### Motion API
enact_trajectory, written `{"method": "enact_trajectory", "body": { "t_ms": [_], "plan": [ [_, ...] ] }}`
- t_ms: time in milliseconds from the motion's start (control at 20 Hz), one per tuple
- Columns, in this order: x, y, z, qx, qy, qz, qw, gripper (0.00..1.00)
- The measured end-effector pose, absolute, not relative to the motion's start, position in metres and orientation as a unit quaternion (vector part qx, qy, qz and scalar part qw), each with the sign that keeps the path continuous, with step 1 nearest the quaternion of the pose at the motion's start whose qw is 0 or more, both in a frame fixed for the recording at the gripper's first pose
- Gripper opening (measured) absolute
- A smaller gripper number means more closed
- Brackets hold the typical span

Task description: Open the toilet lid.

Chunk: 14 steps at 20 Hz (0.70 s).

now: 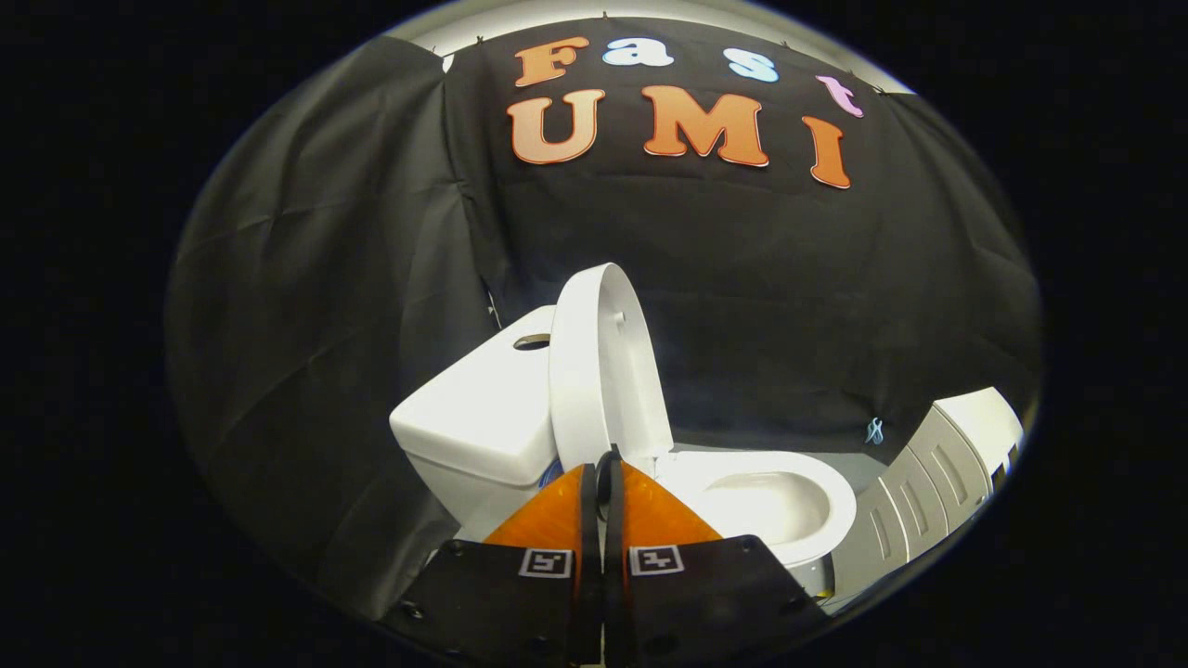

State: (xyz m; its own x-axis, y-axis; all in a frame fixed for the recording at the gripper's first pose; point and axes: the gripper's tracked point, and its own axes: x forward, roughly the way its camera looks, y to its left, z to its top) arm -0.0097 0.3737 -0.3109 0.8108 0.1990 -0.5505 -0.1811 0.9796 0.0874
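Orange gripper (604,468) fingers are seen pressed together at the bottom of the gripper view, with almost no gap between them and nothing held. Their tips sit just in front of the lower edge of the toilet lid (594,371); whether they touch it cannot be told.

Behind everything, black cloth is hung as a wall (306,306). A white toilet (770,520) is placed before it, seen at an angle. Its tank (483,417) stands beyond the fingers and to their left, with a round button hole (532,342) in its top. The lid is raised, nearly upright, with its back close against the front of the tank. The open bowl (761,506) lies to the right of the fingers. A white ridged cabinet (928,482) is set farther right, apart from the toilet.

The task is judged nearly or fully done. If the lid is to be seated well, it should be nudged gently back until it is rested on the tank, and the fingers should then be drawn away slowly so that it is not pulled forward.
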Motion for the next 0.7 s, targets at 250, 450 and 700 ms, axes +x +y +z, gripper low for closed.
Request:
{"method": "enact_trajectory", "body": {
  "t_ms": [250,450,700],
  "plan": [
    [-0.007,0.363,-0.297,0.056,0.282,0.122,0.950,0.33],
    [-0.002,0.337,-0.280,0.076,0.264,0.118,0.954,0.93],
    [0.004,0.296,-0.259,0.096,0.246,0.103,0.959,0.99]
  ]
}}
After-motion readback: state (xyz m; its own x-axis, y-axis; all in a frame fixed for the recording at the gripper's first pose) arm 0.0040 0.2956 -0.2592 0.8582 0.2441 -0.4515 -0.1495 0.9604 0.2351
